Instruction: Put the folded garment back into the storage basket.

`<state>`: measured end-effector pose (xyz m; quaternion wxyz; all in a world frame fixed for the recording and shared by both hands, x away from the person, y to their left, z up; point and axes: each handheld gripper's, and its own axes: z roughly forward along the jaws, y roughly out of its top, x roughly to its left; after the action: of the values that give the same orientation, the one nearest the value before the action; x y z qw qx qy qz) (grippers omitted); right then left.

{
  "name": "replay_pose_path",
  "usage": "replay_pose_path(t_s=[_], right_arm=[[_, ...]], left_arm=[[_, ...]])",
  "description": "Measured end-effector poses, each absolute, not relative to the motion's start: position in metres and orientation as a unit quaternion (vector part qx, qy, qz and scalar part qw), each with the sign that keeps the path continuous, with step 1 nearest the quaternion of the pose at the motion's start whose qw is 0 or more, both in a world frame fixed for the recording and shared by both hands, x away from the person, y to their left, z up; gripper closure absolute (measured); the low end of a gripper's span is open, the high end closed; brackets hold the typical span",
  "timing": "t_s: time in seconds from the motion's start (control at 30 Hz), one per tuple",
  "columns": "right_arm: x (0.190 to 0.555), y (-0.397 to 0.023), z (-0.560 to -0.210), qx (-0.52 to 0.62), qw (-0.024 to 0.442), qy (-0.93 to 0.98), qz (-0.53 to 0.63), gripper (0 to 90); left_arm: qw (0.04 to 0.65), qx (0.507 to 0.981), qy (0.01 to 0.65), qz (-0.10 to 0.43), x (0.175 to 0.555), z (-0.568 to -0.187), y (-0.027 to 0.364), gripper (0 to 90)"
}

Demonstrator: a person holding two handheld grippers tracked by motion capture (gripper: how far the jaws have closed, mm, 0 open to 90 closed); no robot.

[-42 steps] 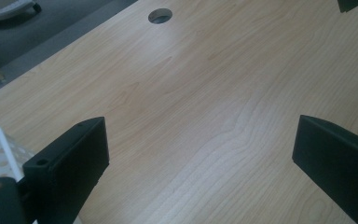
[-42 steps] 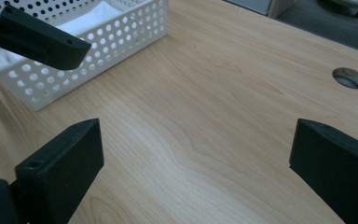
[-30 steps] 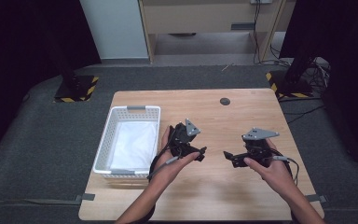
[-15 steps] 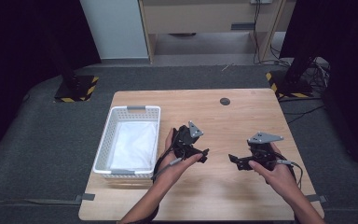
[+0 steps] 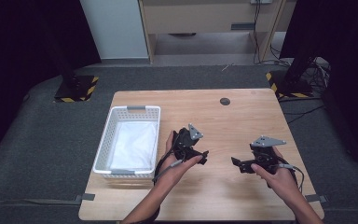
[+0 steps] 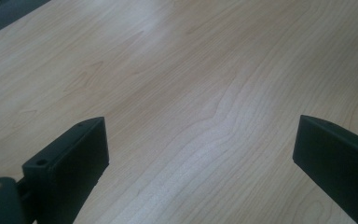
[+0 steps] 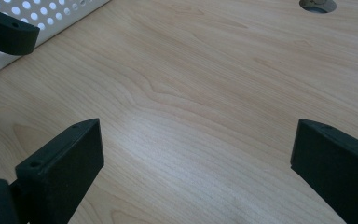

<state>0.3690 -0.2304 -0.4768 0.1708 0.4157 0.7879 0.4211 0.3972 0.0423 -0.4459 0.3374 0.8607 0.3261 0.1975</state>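
Two hand-held grippers, left hand-held gripper (image 5: 204, 156) and right hand-held gripper (image 5: 237, 164), both jaws spread and empty, one white basket (image 5: 129, 140) holding one white cloth (image 5: 135, 144), bare desk (image 5: 242, 116) between.

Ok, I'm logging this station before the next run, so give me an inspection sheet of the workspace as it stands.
Surface: light wooden table, bare wood between the jaws in both gripper views; round cable hole near the far edge.
Job's things: white perforated basket at the table's left, white folded cloth lying inside it.
Clutter: nothing seen.
Grippers: left gripper and right gripper both hand-held low over the table, jaws wide apart, holding nothing.
Cables: one trails from each gripper along the forearm; more lie on the floor at far right.
Surroundings: grey carpet, stand bases with yellow-black tape, black curtains, wooden furniture behind.
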Motion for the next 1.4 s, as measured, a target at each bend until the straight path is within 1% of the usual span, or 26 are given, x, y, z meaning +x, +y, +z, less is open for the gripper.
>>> replay_pose_path(t_s=[0.77, 1.03, 1.17, 1.3, 1.4], right_arm=[[0.347, -0.250, -0.515, 0.446, 0.158, 0.780, 0.410, 3.0], [0.338, -0.254, -0.522, 0.448, 0.156, 0.780, 0.409, 3.0], [0.335, -0.256, -0.524, 0.452, 0.165, 0.780, 0.400, 3.0], [0.336, -0.262, -0.526, 0.477, 0.174, 0.769, 0.387, 3.1], [0.340, -0.267, -0.530, 0.499, 0.169, 0.760, 0.381, 3.2]], left_arm=[[0.324, 0.871, 0.331, 0.165, 0.380, -0.496, 0.028, 2.8], [0.316, 0.874, 0.334, 0.159, 0.369, -0.511, 0.031, 2.8], [0.315, 0.873, 0.339, 0.157, 0.365, -0.517, 0.036, 2.6], [0.320, 0.866, 0.352, 0.153, 0.361, -0.520, 0.043, 2.4], [0.322, 0.862, 0.363, 0.147, 0.362, -0.524, 0.049, 2.5]])
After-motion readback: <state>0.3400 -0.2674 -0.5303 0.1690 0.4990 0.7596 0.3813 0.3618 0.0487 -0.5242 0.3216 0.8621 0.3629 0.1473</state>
